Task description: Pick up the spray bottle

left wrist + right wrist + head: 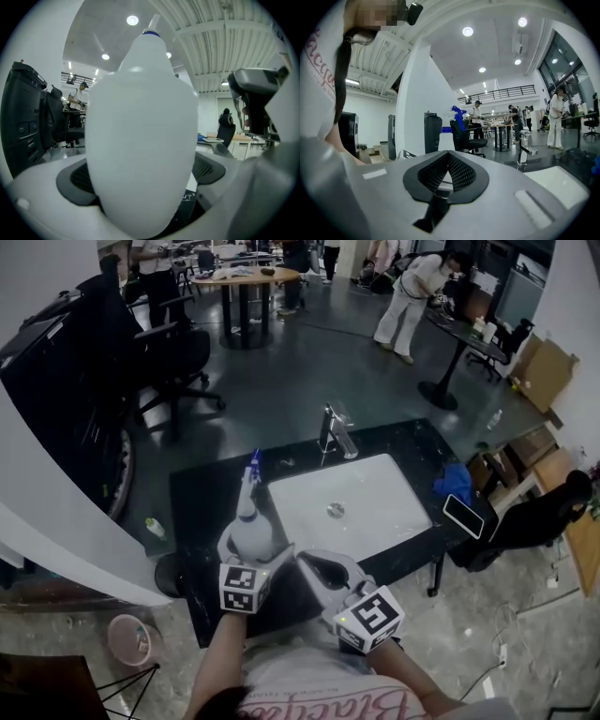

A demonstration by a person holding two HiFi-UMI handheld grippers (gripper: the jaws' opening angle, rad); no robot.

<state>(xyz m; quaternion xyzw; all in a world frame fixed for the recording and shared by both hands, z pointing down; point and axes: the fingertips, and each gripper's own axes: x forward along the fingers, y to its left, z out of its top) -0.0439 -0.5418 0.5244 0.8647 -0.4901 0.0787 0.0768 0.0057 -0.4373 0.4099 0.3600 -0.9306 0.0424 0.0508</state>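
A white spray bottle (250, 521) with a blue nozzle stands upright on the black counter (202, 493), left of the sink. My left gripper (253, 547) is at its base with a jaw on either side. In the left gripper view the bottle (143, 140) fills the space between the fingers (75, 180); the jaws are spread wide around the body and I see no squeeze. My right gripper (311, 564) hovers just to the right, over the counter's front edge, with nothing in it. Its pads meet at the tip in the right gripper view (449, 154), and the bottle (446, 138) shows beyond them.
A white sink (375, 521) with a chrome faucet (336, 435) takes up the counter's middle. A blue cloth (455, 482) and a phone (464, 515) lie at the right end. A small object (155, 528) sits at the left edge. A pink bin (127, 638) stands on the floor.
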